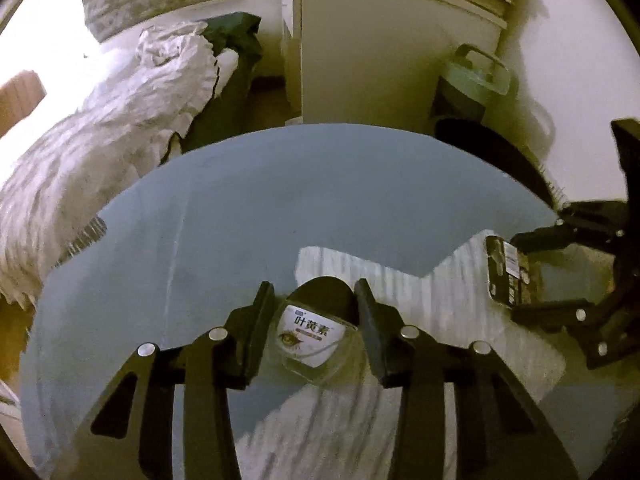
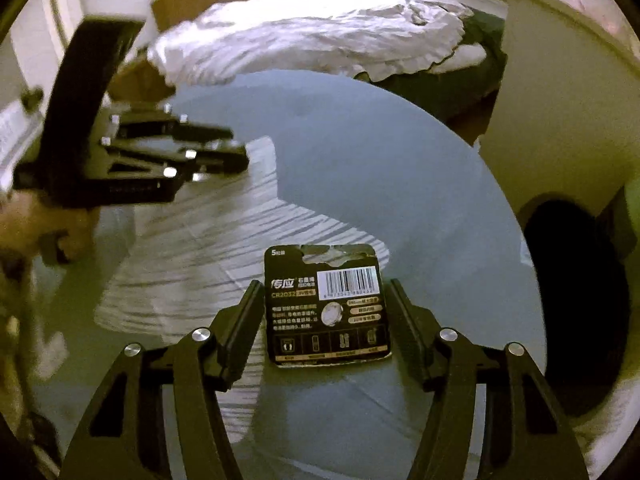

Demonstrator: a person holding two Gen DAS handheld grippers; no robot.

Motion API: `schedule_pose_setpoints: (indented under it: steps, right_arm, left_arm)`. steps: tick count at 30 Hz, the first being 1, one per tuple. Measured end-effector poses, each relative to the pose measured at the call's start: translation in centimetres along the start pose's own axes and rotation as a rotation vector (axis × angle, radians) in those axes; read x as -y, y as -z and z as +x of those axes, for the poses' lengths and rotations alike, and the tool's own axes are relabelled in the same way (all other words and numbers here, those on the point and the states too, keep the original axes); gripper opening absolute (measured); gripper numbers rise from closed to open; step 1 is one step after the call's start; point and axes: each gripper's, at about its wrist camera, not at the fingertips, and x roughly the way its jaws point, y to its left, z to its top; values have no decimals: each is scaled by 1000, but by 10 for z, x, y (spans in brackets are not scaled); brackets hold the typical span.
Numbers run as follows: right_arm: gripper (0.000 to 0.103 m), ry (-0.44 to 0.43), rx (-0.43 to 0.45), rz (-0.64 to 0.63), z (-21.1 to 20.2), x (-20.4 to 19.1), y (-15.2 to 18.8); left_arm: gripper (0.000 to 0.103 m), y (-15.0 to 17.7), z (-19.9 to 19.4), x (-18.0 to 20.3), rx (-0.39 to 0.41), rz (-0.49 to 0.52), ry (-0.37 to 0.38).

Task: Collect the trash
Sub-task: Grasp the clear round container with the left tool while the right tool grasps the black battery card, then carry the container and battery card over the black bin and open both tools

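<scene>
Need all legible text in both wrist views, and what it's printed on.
"叶黄素": white label on the clear plastic packet between the left gripper's fingers; the smaller print below it is blurred.
"5粒装": top left corner of the black battery card.
"传应": brand, same card.
"CR2032": below the brand.
Barcode digits, the Chinese paragraph and the bottom icon captions: too small to read.

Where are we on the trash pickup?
Done: nothing visibly binned. In hand: jaws of the left gripper flank the lutein packet, those of the right gripper the CR2032 battery card; both on the table, grip unconfirmed. Left: lift both, bin them.
</scene>
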Motion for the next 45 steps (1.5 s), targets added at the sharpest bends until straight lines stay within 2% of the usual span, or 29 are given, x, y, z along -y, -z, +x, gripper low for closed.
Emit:
schedule_pose_setpoints:
  steps: [4,6,10,13,16,19,25,32,38,39,40,41,42,45]
  right_arm:
    - [61,-95,113,136,-24,31,7]
    - [61,-124,208,216,-43,57,13]
    - [61,-55,382,352,-79,111,25]
    - [61,-4,470,464,-96,152,36]
    - [61,61,520,583,-104,199,46]
    - [61,101,543,667,-105,235,57]
    - [61,129,552,770,-102,275,81]
    - [61,164,519,773,-84,293,74]
    - [62,148,519,779,-86,291,82]
    - [63,146,512,782,-85,292,81]
    - [71,146,502,788,-83,293,81]
    - [75,147,499,797,-82,293,81]
    - [79,149,507,805,-83,292,81]
    - [80,157,520,809,-85,287,78]
  left_arm:
    - [41,1,-14,11,32,-21,26]
    - [41,-3,-20,18,51,-34,43]
    - [41,-29,-32,44,112,-36,84]
    - [41,-61,-34,78,167,-3,132]
    - [41,-93,-24,110,194,20,185]
    - [41,-123,-2,142,205,19,253]
    - [41,-159,55,187,150,5,336]
    - [41,-174,101,215,87,15,345]
    - [43,-170,103,218,72,27,325]
    - [47,-169,103,218,67,28,319]
    - [54,-168,102,217,61,26,313]
    - [74,-167,101,216,59,22,301]
    - [87,-166,99,214,64,18,291]
    - [89,-160,87,208,94,5,291]
